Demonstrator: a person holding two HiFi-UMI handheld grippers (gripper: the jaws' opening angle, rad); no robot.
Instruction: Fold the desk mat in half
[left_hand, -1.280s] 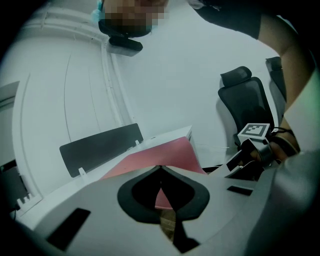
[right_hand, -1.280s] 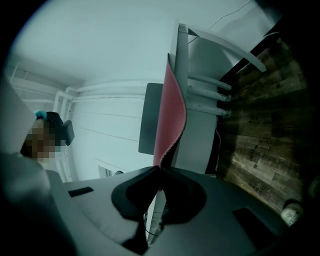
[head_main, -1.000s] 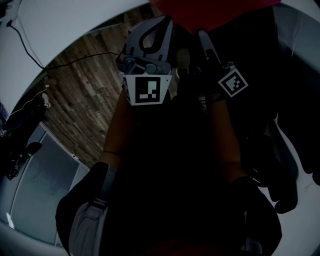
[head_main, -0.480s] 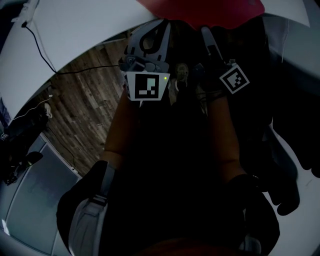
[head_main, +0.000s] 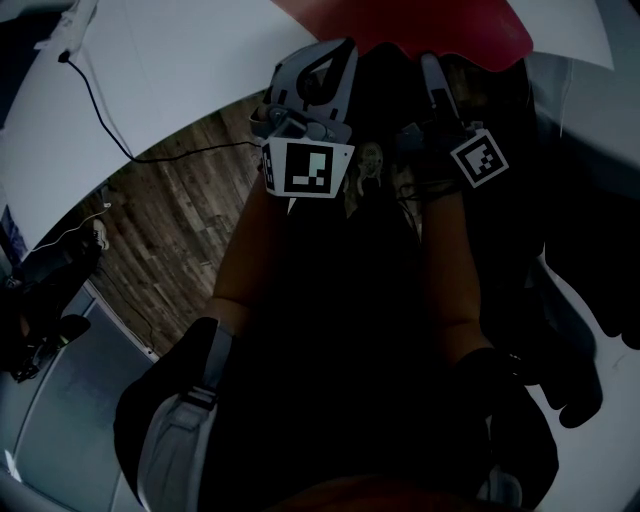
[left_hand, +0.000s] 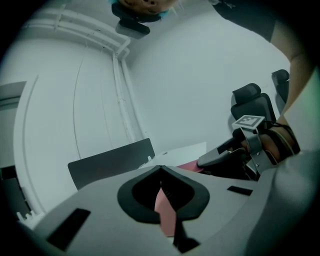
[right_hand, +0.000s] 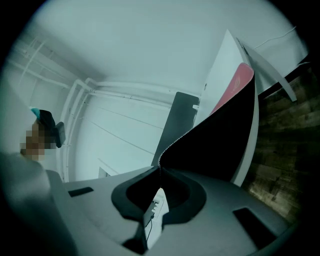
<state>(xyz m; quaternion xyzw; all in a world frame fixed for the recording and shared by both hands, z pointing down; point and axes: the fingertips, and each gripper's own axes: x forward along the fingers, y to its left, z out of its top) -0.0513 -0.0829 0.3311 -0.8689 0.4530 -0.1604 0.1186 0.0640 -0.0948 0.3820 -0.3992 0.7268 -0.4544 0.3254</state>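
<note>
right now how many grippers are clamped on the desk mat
2. The left gripper pinches the desk mat at the head view's left; the right gripper pinches its dark-backed edge just beside it.

No legible text, brand or number in any view, left marker cube on left gripper carrying a black-and-white square code pattern, right marker cube on right gripper likewise, no characters.
</note>
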